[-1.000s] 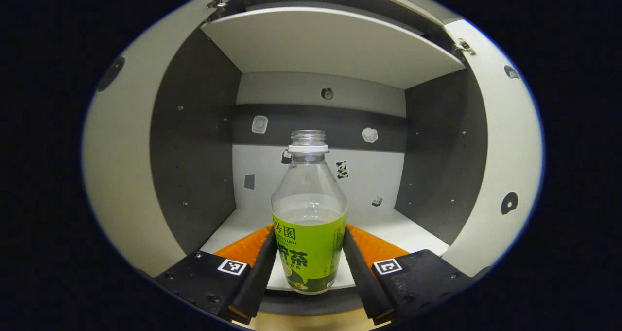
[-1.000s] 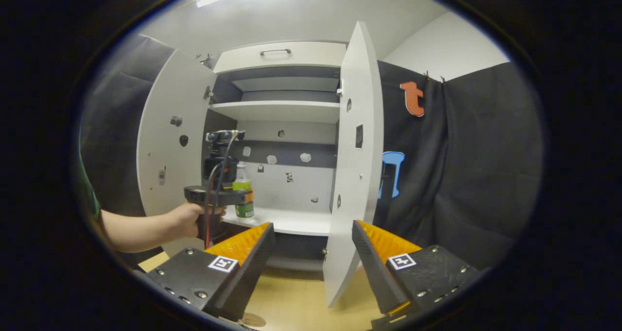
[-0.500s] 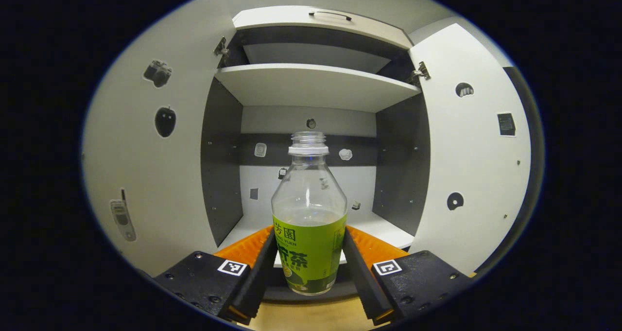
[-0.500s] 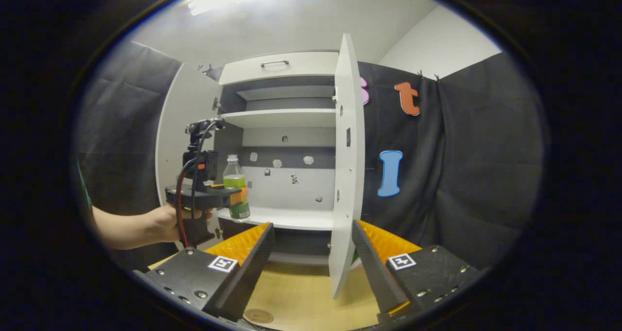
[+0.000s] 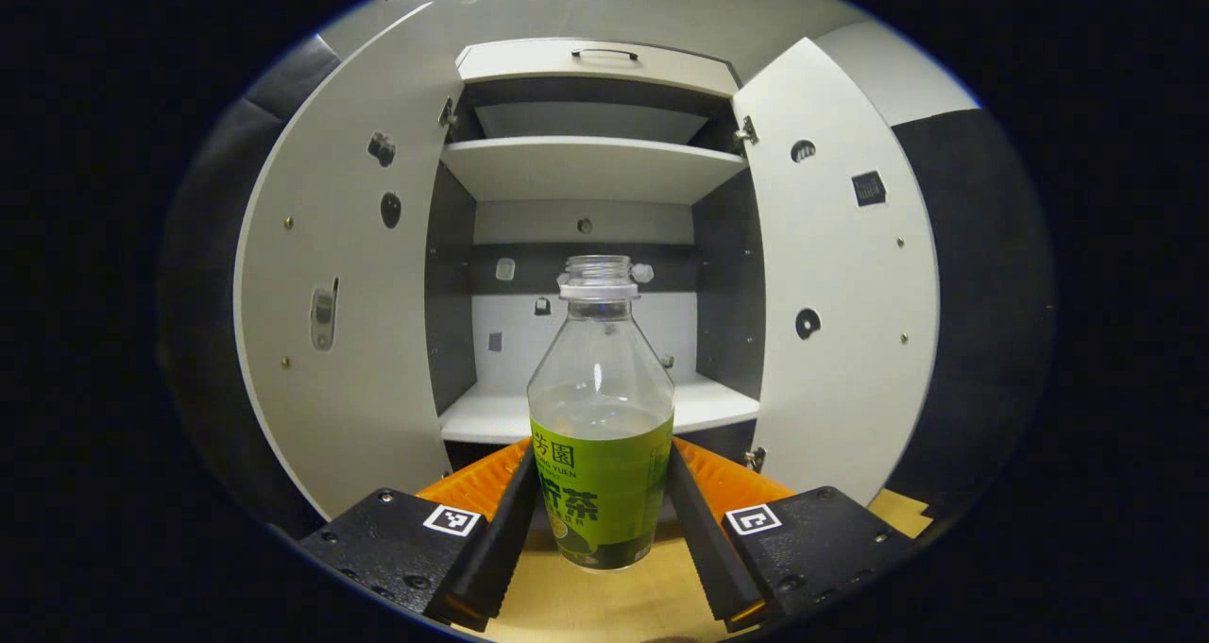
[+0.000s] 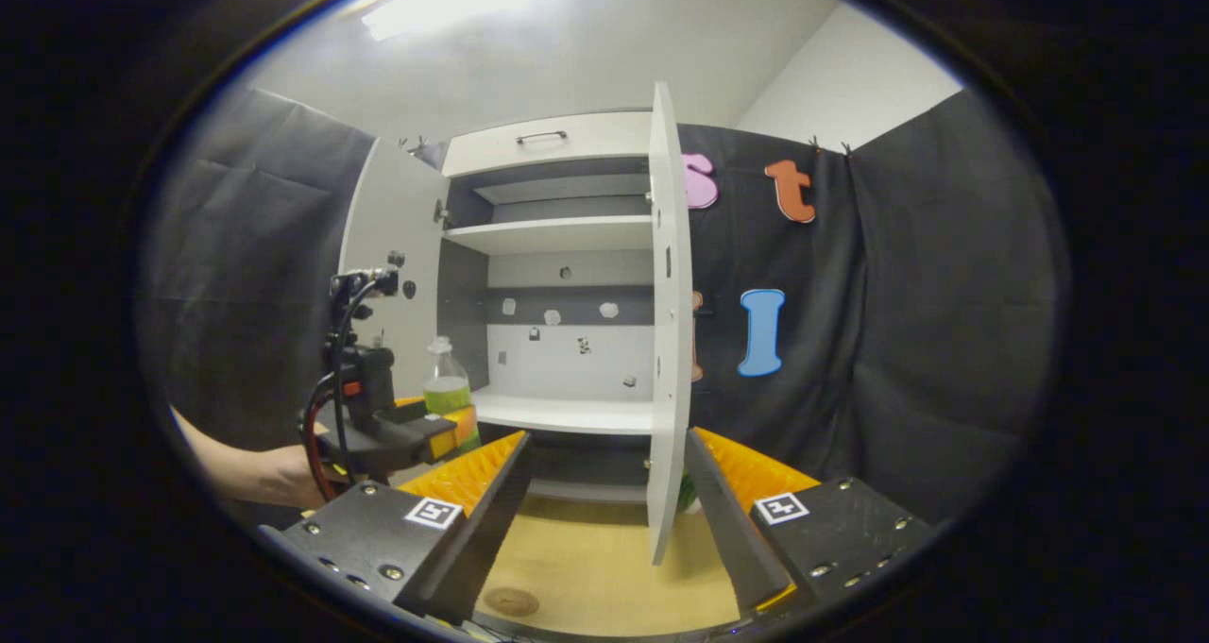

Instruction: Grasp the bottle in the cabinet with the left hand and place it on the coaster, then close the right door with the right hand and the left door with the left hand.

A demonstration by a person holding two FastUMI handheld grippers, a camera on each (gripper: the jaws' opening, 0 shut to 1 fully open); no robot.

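Left gripper (image 5: 602, 520): I read both fingers clamped on the labelled lower half of the bottle (image 5: 601, 416), held upright and level in front of the open cabinet (image 5: 590, 166), above the wooden table (image 5: 604, 596). Right gripper (image 6: 604, 511): fingers spread apart, gripping nothing, aimed at the right door (image 6: 667, 322) (seen edge-on). A hand (image 6: 274, 473) carries the left gripper at left; the coaster (image 6: 511, 601) lies on the table below.

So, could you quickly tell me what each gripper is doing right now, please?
Left gripper: shut on the bottle, both fingers pressing its label, out in front of the cabinet.
Right gripper: open, holding nothing.
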